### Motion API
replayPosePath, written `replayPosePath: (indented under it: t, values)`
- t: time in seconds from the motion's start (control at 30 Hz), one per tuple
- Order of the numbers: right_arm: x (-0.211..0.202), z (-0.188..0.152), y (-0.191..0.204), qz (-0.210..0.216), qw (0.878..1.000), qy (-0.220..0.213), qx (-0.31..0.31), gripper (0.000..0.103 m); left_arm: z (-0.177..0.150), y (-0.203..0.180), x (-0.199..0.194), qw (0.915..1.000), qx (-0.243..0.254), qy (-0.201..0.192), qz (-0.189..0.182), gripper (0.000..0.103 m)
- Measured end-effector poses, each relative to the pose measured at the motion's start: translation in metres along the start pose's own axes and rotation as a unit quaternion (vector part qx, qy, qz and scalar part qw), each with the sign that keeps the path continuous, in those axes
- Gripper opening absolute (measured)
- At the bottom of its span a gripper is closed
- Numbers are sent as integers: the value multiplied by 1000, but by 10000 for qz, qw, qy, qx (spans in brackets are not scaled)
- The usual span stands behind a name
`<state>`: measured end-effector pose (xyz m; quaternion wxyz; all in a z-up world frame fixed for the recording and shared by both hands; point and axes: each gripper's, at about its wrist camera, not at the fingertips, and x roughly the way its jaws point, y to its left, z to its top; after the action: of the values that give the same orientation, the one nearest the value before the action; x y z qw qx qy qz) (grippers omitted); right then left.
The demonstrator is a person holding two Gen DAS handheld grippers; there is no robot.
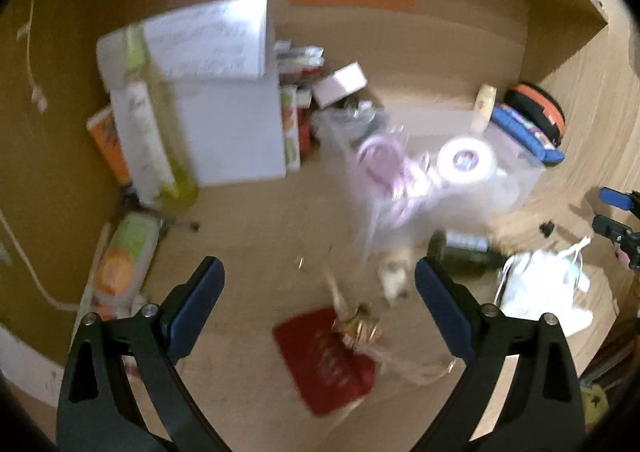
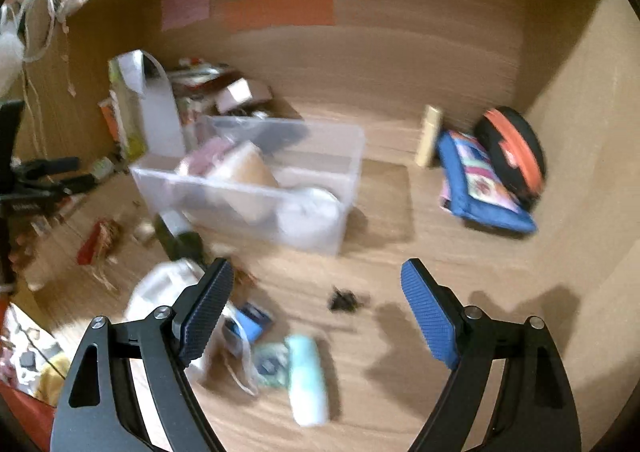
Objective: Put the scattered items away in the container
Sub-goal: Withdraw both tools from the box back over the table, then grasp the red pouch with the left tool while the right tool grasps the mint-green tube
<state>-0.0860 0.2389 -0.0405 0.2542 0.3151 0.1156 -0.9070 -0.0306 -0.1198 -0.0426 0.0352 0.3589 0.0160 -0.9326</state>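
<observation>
- Both claws hang empty over the wooden desk surface (image 2: 400, 392); we judge the step in hand is picking the next loose item to bin.
- Left gripper (image 1: 320, 272) has its blue-padded jaws wide apart, nothing between the pads.
- Right gripper (image 2: 316, 272) also has its jaws spread, nothing clamped.
- Clear rectangular plastic container (image 2: 352, 156) sits mid-frame in the right wrist view, already holding a white roll and pinkish stuff; blurred, we can't name more.
- In the left wrist view the flat red packet (image 1: 320, 364) lies at lower centre, just below and between the jaws, with a straw-coloured gold tangle (image 1: 360, 328) touching its top edge.
- Dark green glass bottle (image 1: 460, 252) lies on its side just above the right-hand finger in that view, near the container's front wall.
- In the right wrist view the pale mint cylindrical tube (image 2: 308, 380) lies lower centre, below the jaw gap, next to a white plastic bag (image 2: 168, 292) by the left-hand finger.
- To do it well, we'd say: take one item per claw, centre the pads across the tube's narrow side, descend straight, avoid snagging bag handles.
- Frames are motion-blurred, so fine contacts are unclear.
</observation>
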Motion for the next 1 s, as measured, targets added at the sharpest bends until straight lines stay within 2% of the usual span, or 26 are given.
replayPosePath:
  t: [0.17, 0.47, 0.63, 0.7, 0.8, 0.9, 0.97, 1.0]
  values:
    - [2, -25, -7, -80, 9996, 269, 67, 83, -22, 5, 11, 9991, -35, 420, 80, 97]
    - [8, -50, -13, 112, 9981, 598, 78, 81, -42, 0, 45, 9932, -334, 1088, -229, 97]
    - [15, -57, -8, 285, 9965, 787, -74, 66, -43, -6, 52, 9931, -252, 1136, -150, 97]
    - [22, -59, -7, 317, 9954, 895, -131, 53, -43, -9, 55, 9937, -210, 1100, -44, 97]
    - [29, -60, -9, 383, 9941, 1013, -78, 44, -42, -11, 62, 9938, -69, 1105, 73, 96]
    - [34, -59, -12, 339, 9938, 1060, -76, 39, -40, -10, 63, 9943, -44, 1063, 51, 87]
    - [36, -56, -13, 352, 9934, 1085, -87, 38, -39, -10, 62, 9948, -37, 1011, 90, 75]
    - [37, -55, -13, 363, 9933, 1094, -110, 38, -38, -10, 62, 9951, -47, 975, 131, 73]
